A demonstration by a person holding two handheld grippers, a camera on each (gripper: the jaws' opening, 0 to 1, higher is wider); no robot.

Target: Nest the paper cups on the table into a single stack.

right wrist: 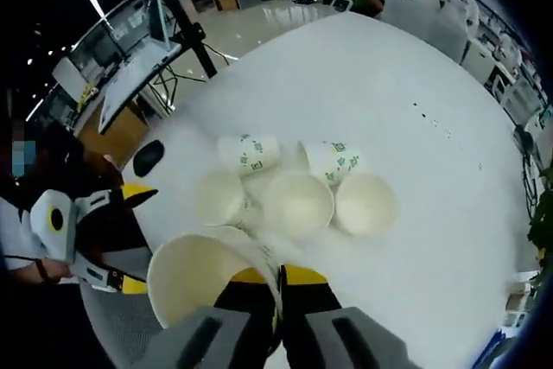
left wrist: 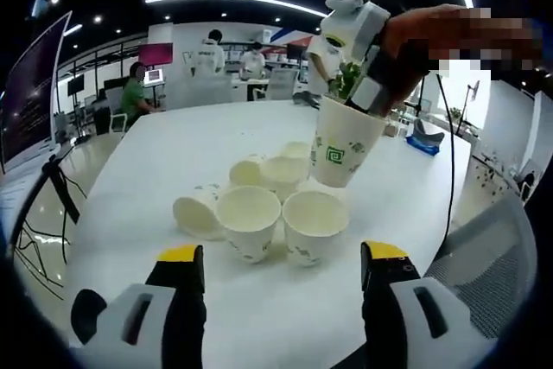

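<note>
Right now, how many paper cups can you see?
7. The held cup is in the right gripper. On the table are three upright cups and three tipped cups. More may hide behind them.

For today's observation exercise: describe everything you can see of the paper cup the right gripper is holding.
The held cup is white paper with a green square-spiral emblem and small green motifs on its wall. It looks empty, its inside plain white. It is lifted off the white table, tilted, above the cluster of other cups. The right gripper pinches its rim wall, one jaw inside and one outside. Nothing else touches it.
</note>
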